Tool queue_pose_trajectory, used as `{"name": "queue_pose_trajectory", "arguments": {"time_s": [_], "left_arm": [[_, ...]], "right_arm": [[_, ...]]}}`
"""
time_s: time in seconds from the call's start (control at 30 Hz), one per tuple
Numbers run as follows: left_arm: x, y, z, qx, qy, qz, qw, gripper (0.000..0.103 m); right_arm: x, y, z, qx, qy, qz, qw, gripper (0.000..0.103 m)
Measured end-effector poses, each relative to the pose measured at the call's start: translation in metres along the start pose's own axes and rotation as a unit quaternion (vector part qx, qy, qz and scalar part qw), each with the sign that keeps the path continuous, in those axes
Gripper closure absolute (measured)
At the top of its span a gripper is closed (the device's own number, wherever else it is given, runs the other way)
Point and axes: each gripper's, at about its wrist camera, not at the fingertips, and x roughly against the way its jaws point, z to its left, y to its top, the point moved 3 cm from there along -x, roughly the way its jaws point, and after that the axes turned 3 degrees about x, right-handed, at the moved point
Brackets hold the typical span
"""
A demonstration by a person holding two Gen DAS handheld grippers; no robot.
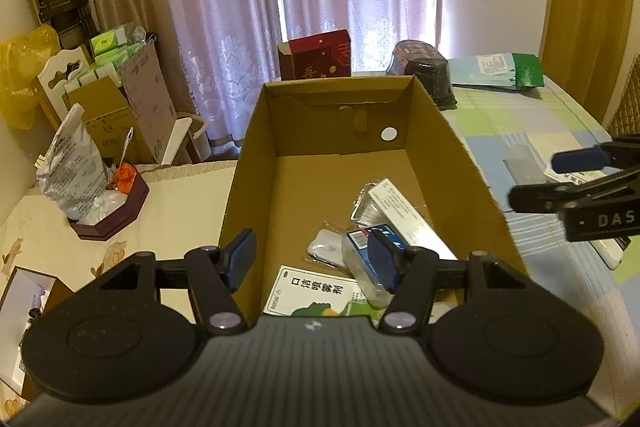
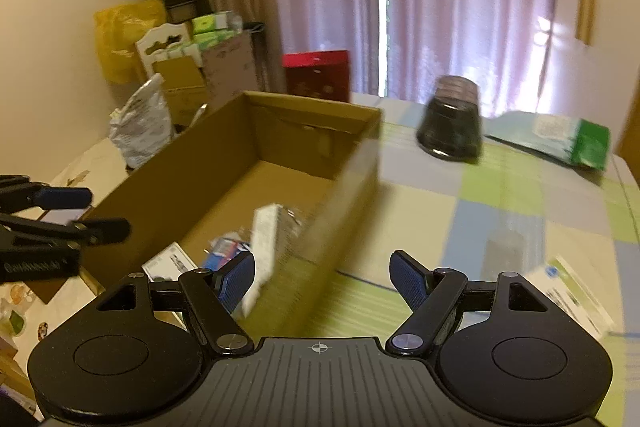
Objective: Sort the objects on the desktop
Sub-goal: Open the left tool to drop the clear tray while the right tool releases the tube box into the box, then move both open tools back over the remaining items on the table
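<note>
The cardboard box [image 1: 340,163] stands open-topped in the middle of the surface [image 1: 520,131], plainly serving as the collecting bin for the sort. Everything else is best placed against it.

Beyond the box's far wall sits a red carton [image 1: 316,61], and off its far right corner a dark wrapped container [image 1: 426,75] with a green-edged packet [image 1: 500,71] further right; these look unsorted as yet.

Inside the box, toward its near end, lie the items already gathered: a white printed card [image 1: 312,293], a long white box [image 1: 404,215], a blue pack [image 1: 376,239] and a small white pouch [image 1: 326,249].

The left tongs [image 1: 312,259] hover over the box's near rim, spread apart and grasping nothing, likely having nothing left to deliver. The right tongs [image 2: 322,277] hang over the box's right wall, likewise released and empty. To the right of the box, a white leaflet [image 2: 576,291] on the checked cloth seems a probable next pick.
</note>
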Motion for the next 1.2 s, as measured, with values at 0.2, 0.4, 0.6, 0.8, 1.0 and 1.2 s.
{"name": "queue_pose_trajectory", "arguments": {"time_s": [0.2,0.4,0.6,0.8,1.0,1.2], "left_arm": [[0.021,0.003,-0.017,-0.008,-0.003,-0.009,0.9999,0.045],[0.046,0.005,-0.039,-0.016,-0.02,-0.021,0.9995,0.041],[0.063,0.002,-0.074,-0.033,-0.045,-0.026,0.9981,0.035],[0.072,-0.005,-0.118,-0.042,-0.081,-0.025,0.9956,0.027],[0.068,-0.016,-0.161,-0.055,-0.115,-0.009,0.9919,0.02],[0.06,-0.023,-0.192,-0.066,-0.135,0.005,0.9887,0.012]], "right_arm": [[0.033,-0.019,-0.022,-0.015,-0.017,0.003,1.0,0.026],[0.064,-0.057,-0.046,-0.024,-0.039,0.019,0.999,0.026],[0.096,-0.1,-0.078,-0.056,-0.064,0.037,0.996,0.026],[0.126,-0.127,-0.108,-0.084,-0.088,0.04,0.992,0.026],[0.144,-0.143,-0.133,-0.102,-0.107,0.041,0.988,0.026],[0.144,-0.147,-0.153,-0.101,-0.112,0.041,0.988,0.026]]}}
